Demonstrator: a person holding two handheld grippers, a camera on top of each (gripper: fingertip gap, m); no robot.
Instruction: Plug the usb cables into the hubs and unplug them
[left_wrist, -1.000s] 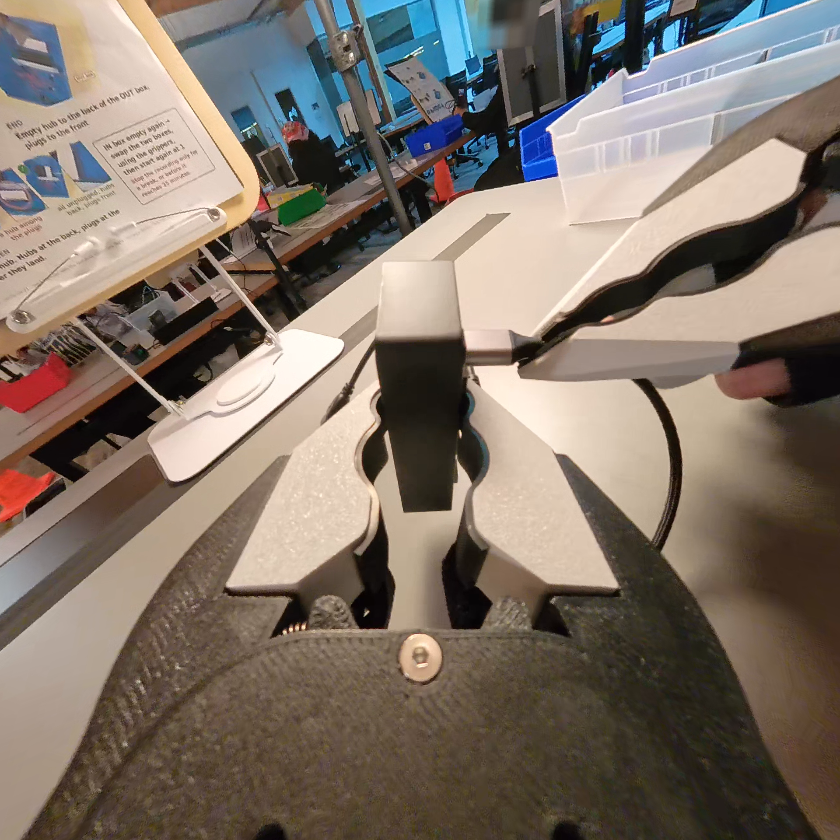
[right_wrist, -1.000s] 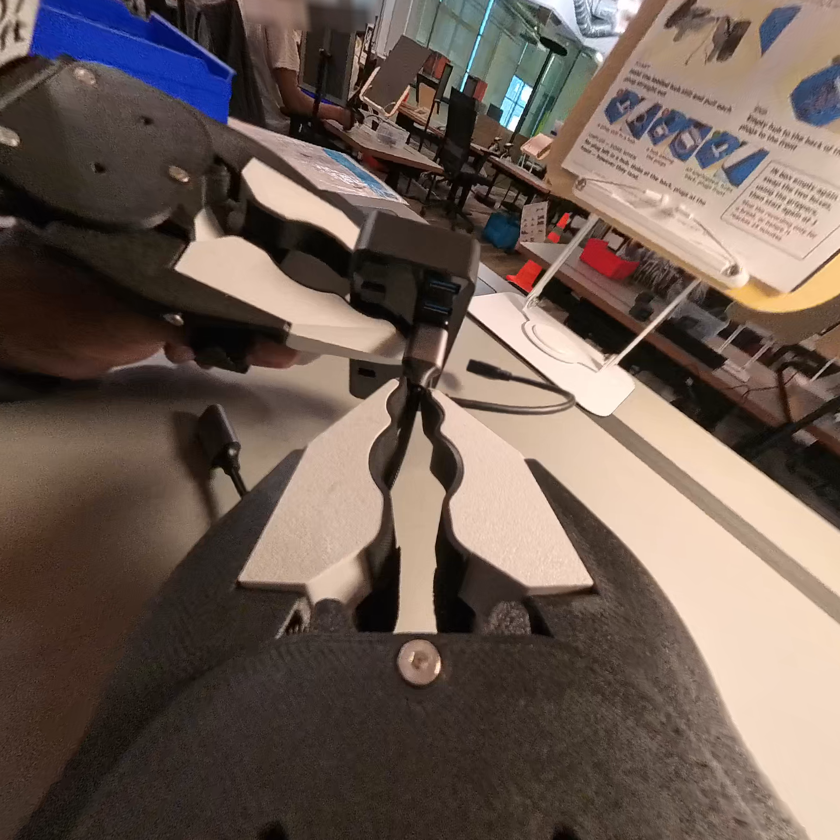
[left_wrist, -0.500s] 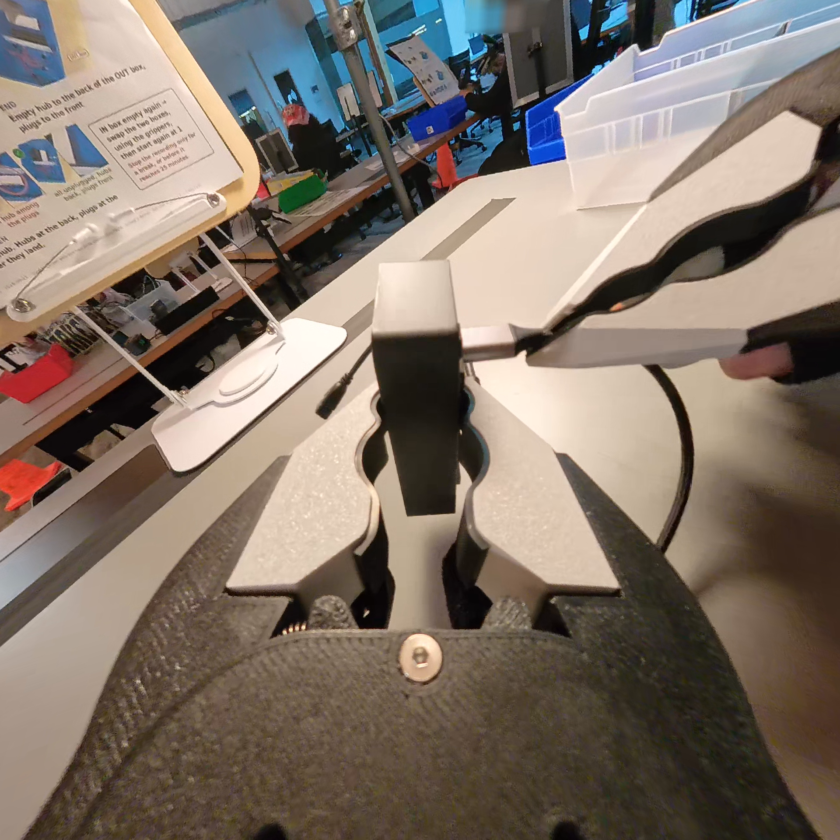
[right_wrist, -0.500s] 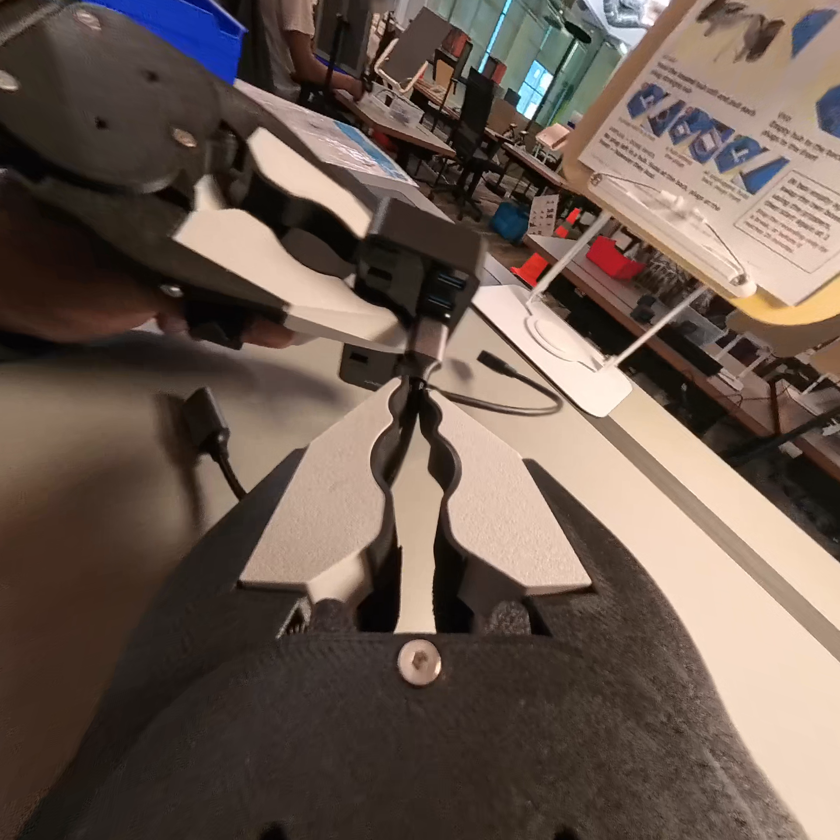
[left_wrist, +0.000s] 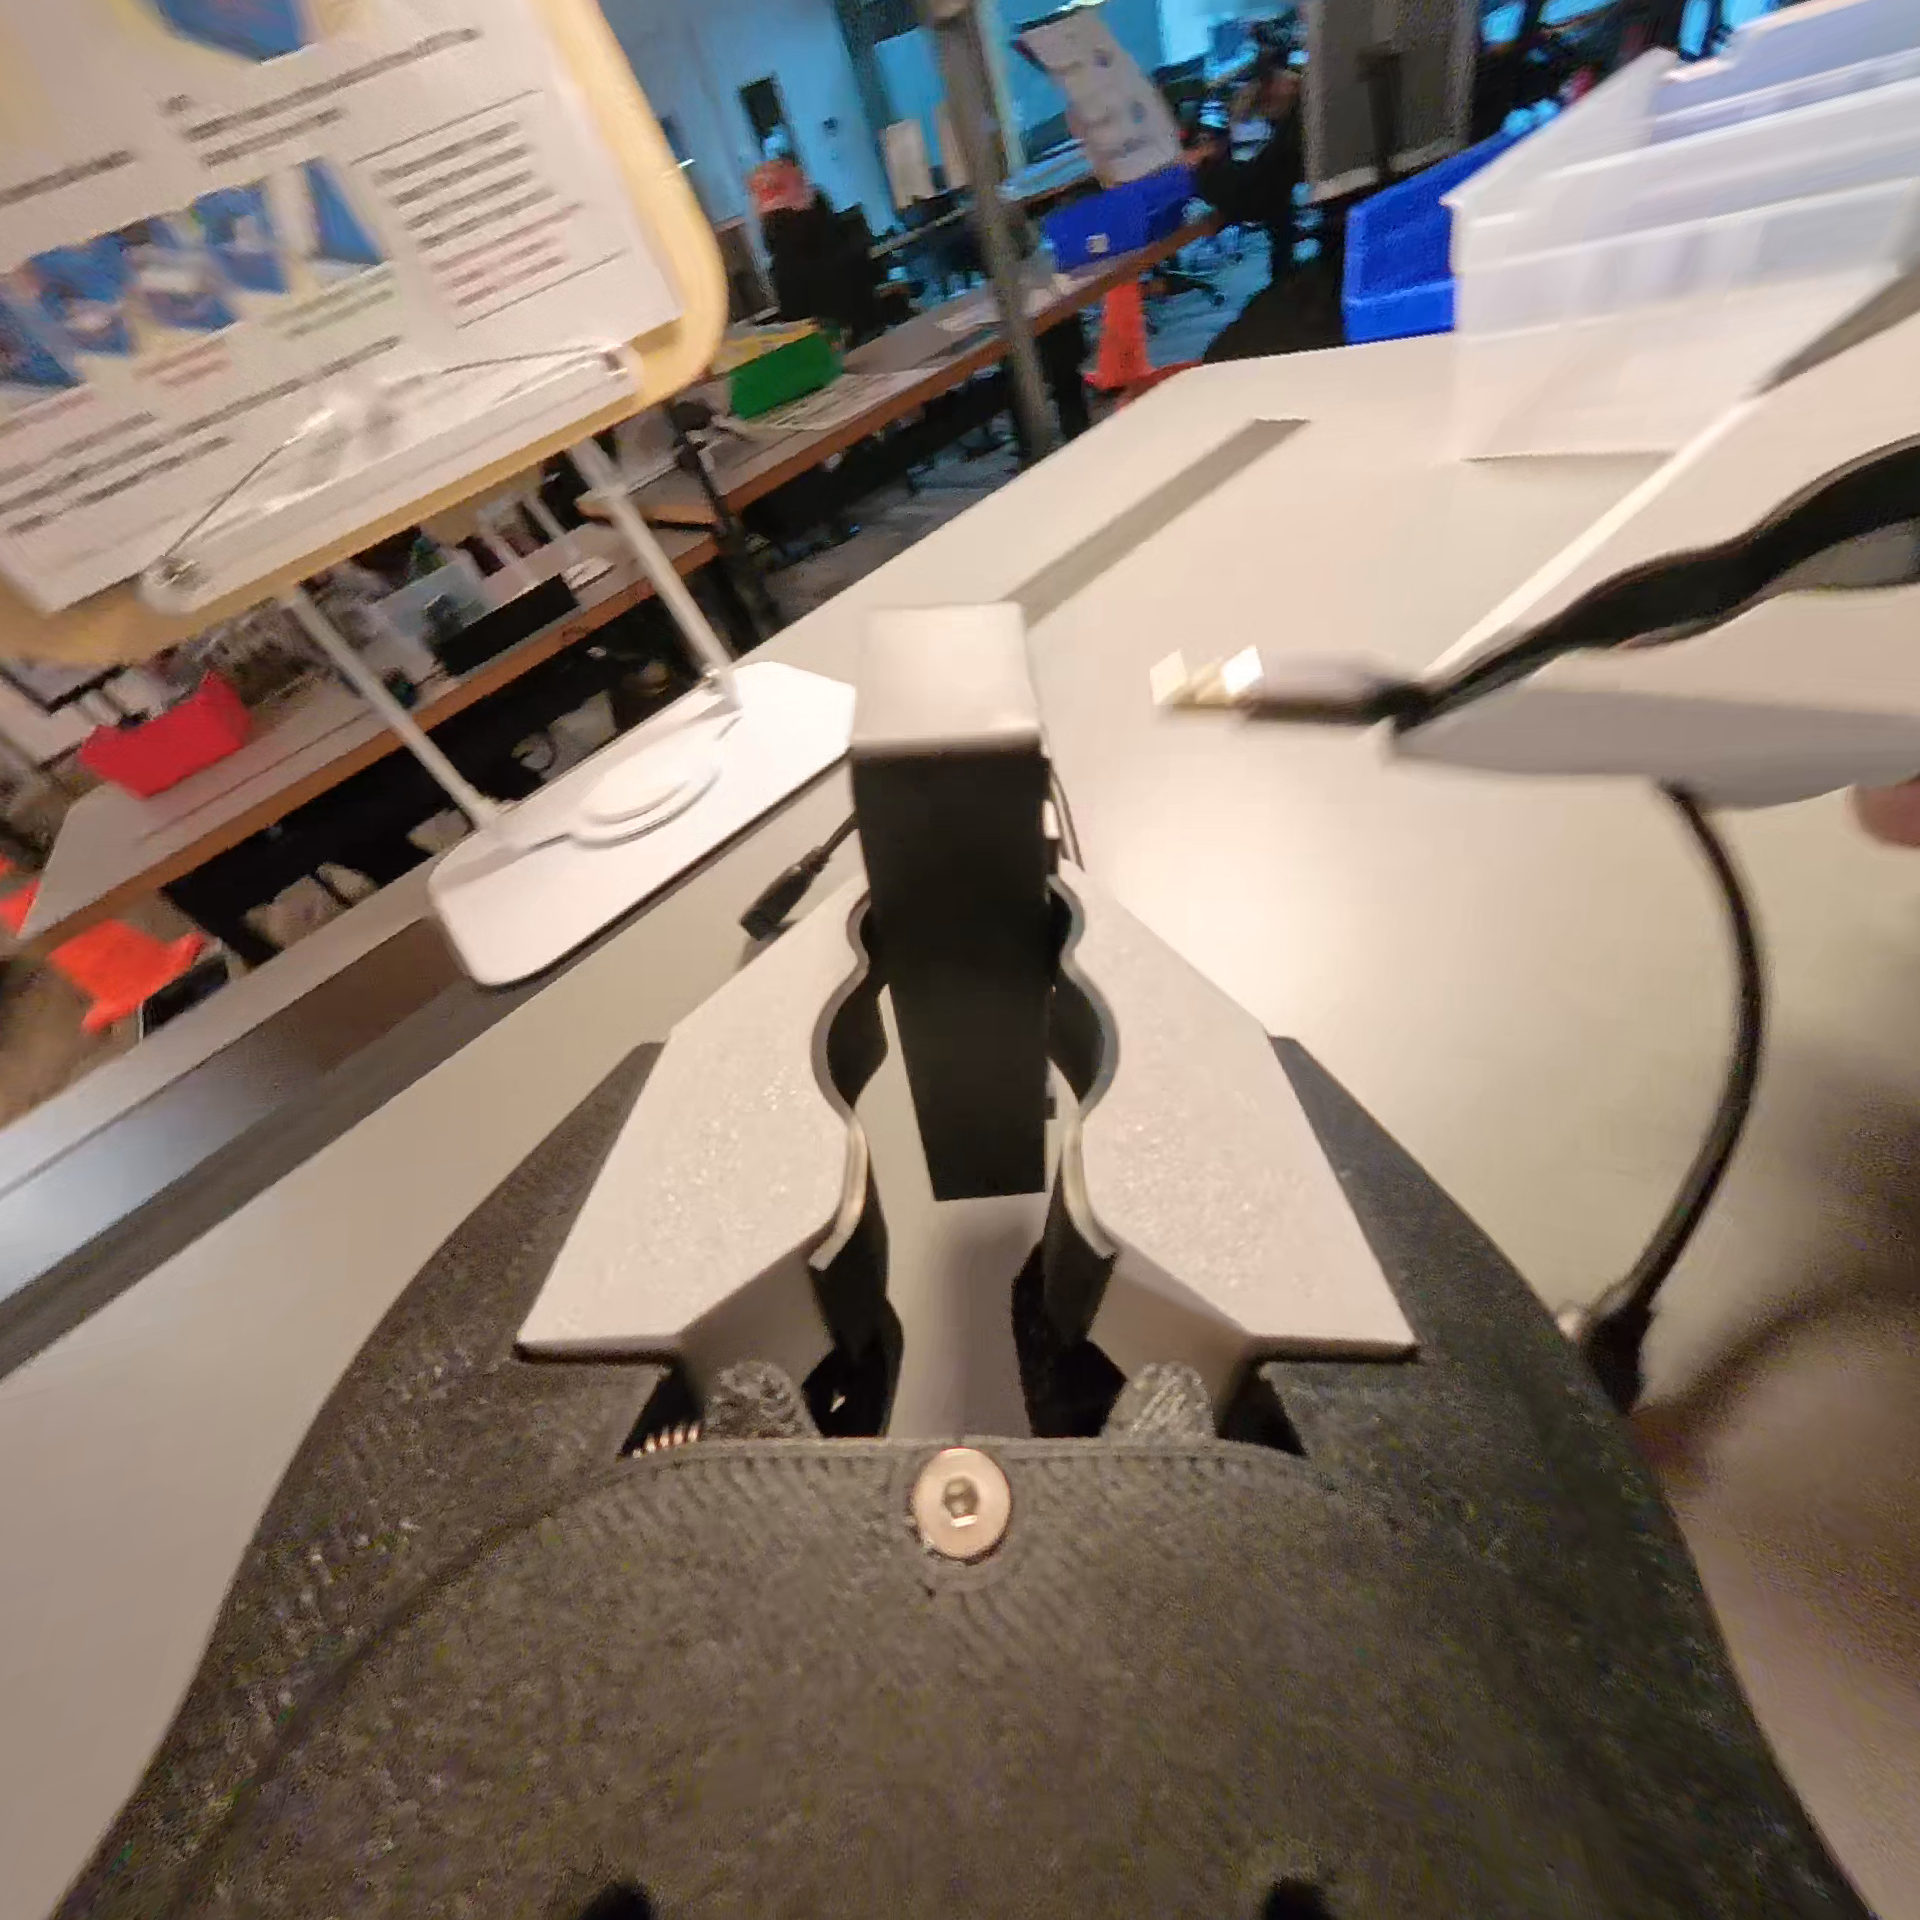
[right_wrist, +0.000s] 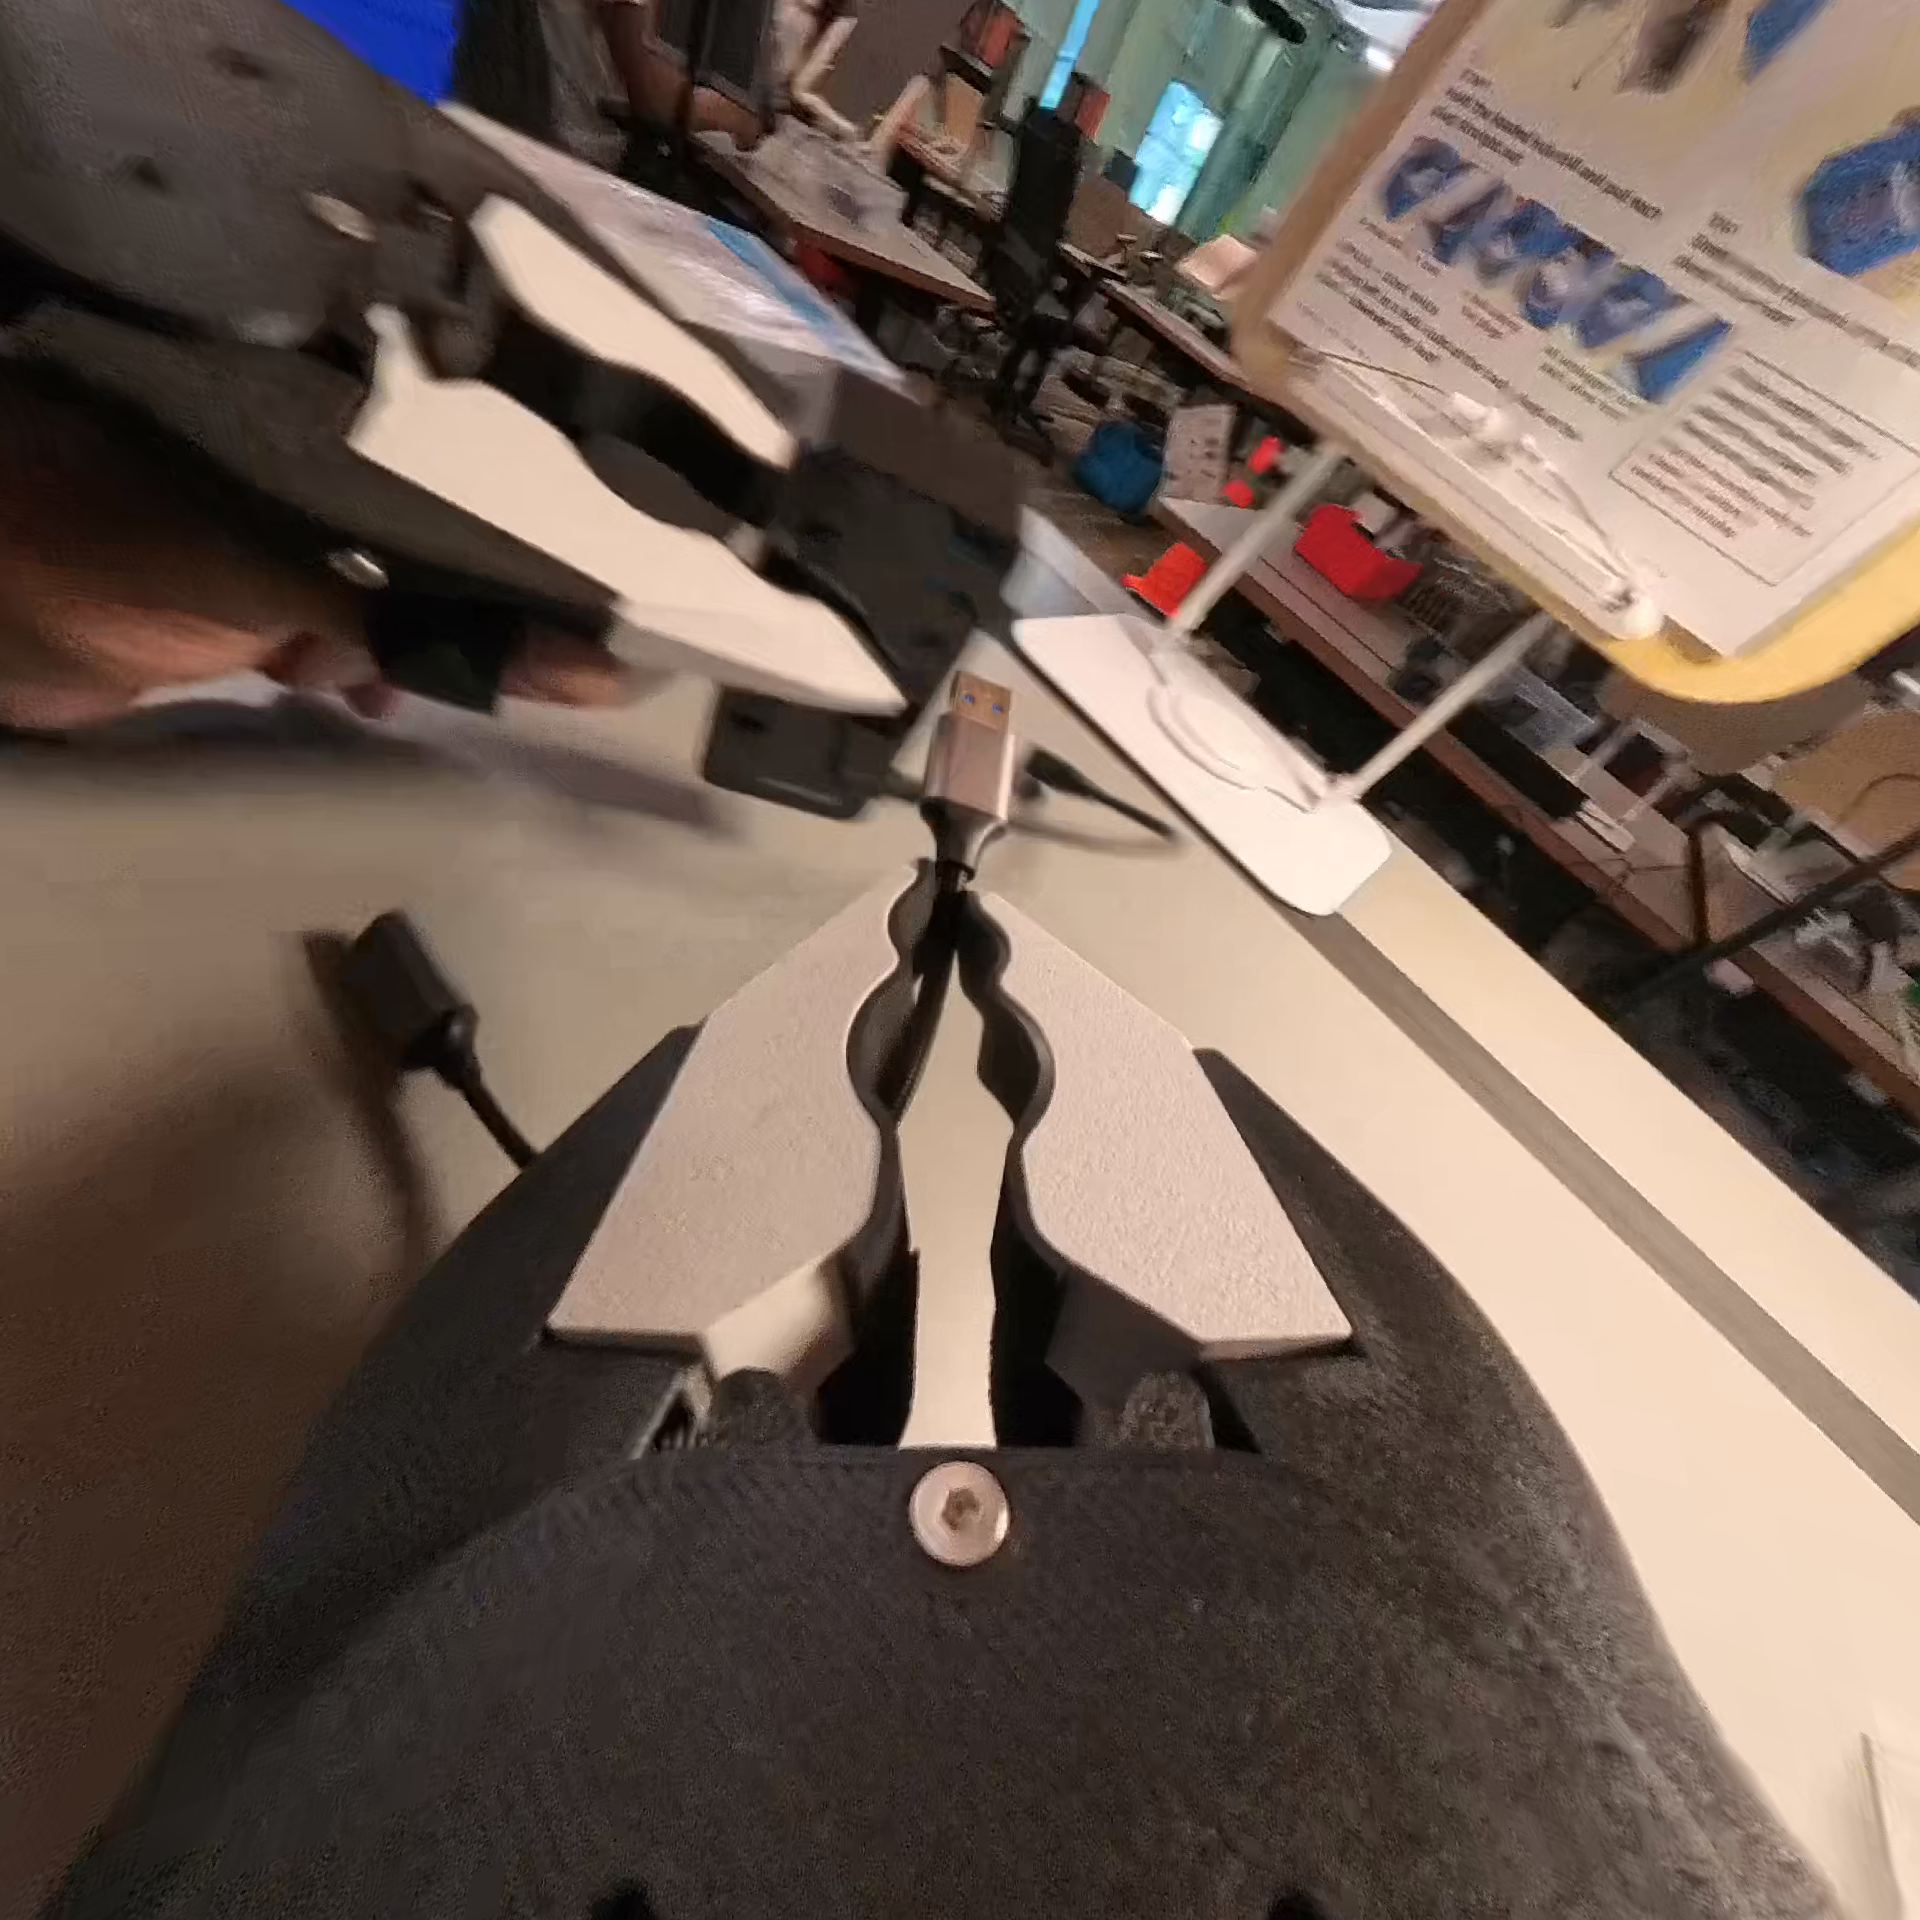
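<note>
In the left wrist view my left gripper is shut on a dark USB hub and holds it upright above the grey table. My right gripper comes in from the right, holding a silver USB plug. The plug is out of the hub, with a small gap between them. Its black cable loops down to the table. In the right wrist view my right gripper is shut on the cable just behind the plug. The left gripper and the hub show blurred at upper left.
A document stand with a white base stands on the table's left side; it also shows in the right wrist view. White bins and a blue bin stand at the back. Another dark hub and a loose black plug lie on the table.
The silver plug was seated in the side of the hub. Now my right gripper has pulled it out to the right, and the two are apart.
</note>
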